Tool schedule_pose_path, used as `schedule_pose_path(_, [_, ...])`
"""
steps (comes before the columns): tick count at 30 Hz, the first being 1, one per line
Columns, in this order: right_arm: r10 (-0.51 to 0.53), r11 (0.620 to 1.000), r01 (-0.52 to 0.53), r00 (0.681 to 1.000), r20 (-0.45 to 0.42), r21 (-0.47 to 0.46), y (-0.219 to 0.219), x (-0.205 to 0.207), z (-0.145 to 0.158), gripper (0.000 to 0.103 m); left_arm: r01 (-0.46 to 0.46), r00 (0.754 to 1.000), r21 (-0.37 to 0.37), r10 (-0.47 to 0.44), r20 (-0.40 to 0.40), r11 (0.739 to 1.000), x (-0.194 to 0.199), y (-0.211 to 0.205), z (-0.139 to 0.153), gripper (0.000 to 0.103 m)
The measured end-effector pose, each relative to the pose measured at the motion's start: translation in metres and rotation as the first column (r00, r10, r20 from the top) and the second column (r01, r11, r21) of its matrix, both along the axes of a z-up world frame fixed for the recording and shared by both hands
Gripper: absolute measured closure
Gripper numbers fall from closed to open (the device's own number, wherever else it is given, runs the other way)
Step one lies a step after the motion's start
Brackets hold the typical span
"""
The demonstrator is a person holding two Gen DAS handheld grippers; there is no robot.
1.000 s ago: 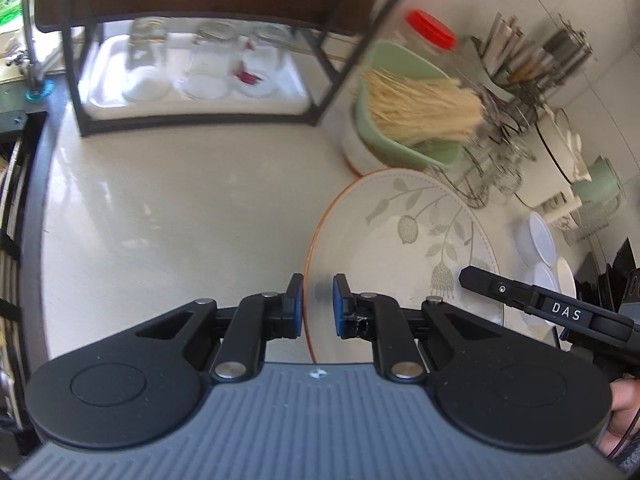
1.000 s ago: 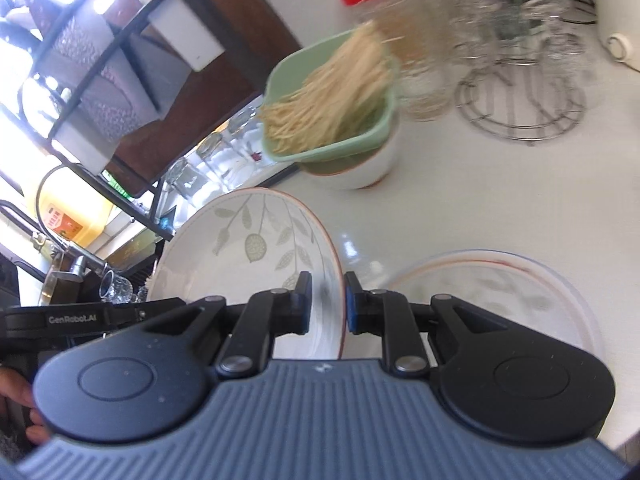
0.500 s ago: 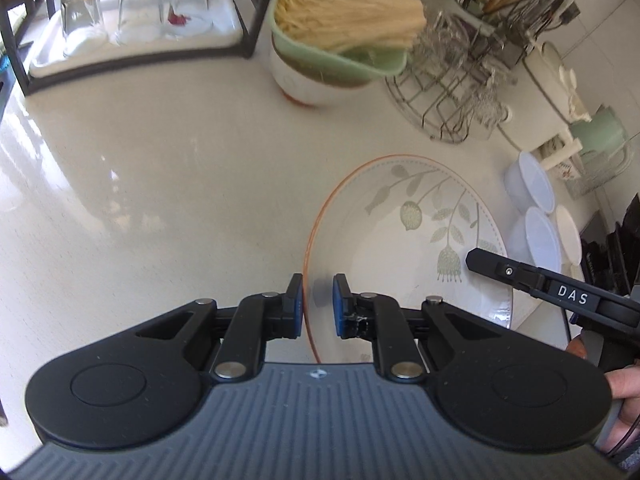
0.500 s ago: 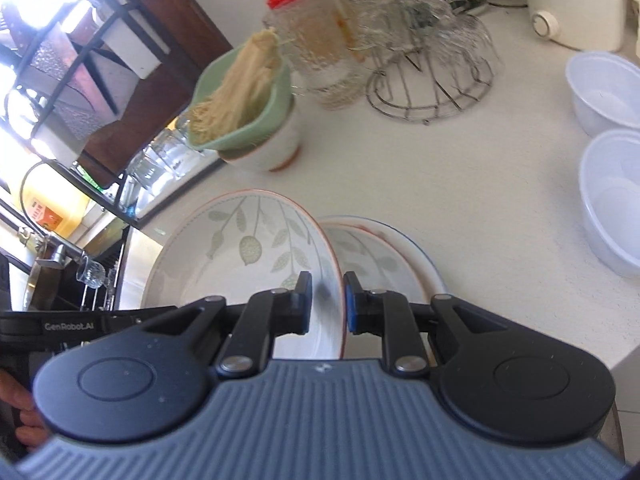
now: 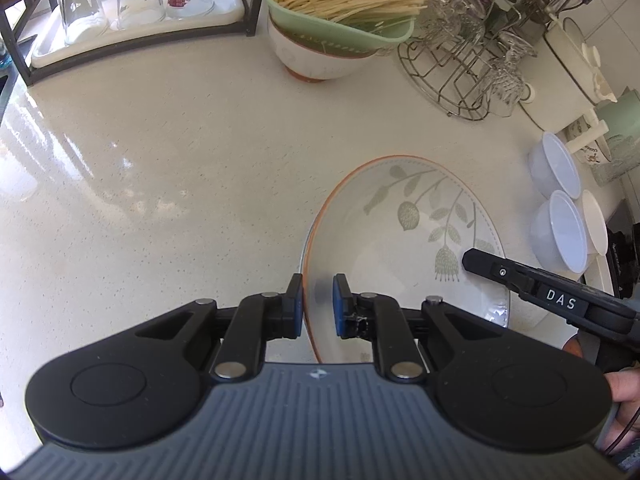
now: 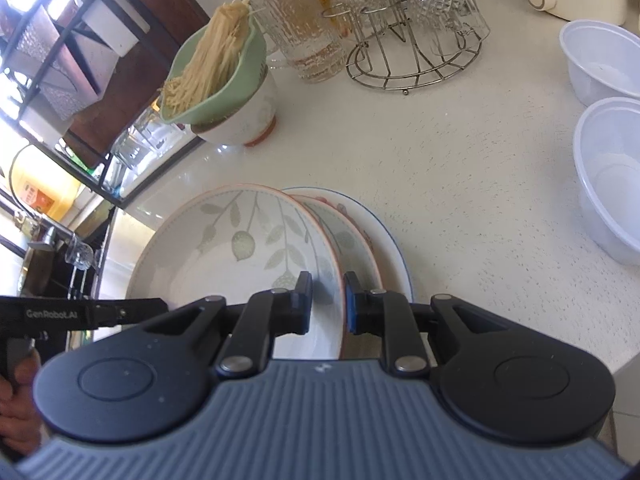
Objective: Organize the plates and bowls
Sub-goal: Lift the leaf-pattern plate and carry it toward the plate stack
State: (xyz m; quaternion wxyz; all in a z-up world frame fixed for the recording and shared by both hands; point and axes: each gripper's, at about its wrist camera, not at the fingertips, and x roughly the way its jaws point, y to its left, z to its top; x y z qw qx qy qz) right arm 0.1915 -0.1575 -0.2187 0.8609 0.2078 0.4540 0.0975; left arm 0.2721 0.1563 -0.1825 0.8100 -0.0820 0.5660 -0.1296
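My left gripper is pinched down to a narrow gap on the near left rim of the leaf-patterned plate, its blue pads either side of the orange-edged lip. My right gripper is clamped just as tightly on the opposite rim of that same plate, so I carry it between both tools, tilted above the stacked plates lying on the counter. The plate I hold is glossy glazed ceramic, round and shallow, cream with grey-green sprigs and a thin orange band at the edge; of the two beneath, the upper shows a reddish rim and the lower a blue one. The counter is pale speckled stone, shiny where light falls on it. Farther out stands a white ceramic bowl with a mint-green plastic colander full of dry noodles nested in it, beside a round wire rack of cut-glass cups. Three translucent plastic bowls sit well to the right.
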Motion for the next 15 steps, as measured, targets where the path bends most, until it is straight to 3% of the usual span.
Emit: schedule_pose_path(15, [0.023,0.993,-0.013,0.996,0.084,-0.12,0.011,0.002,0.008,0.083,-0.002,1.0,-0.001,0.002,-0.025,1.0,0.004,0.0,-0.001,0.086])
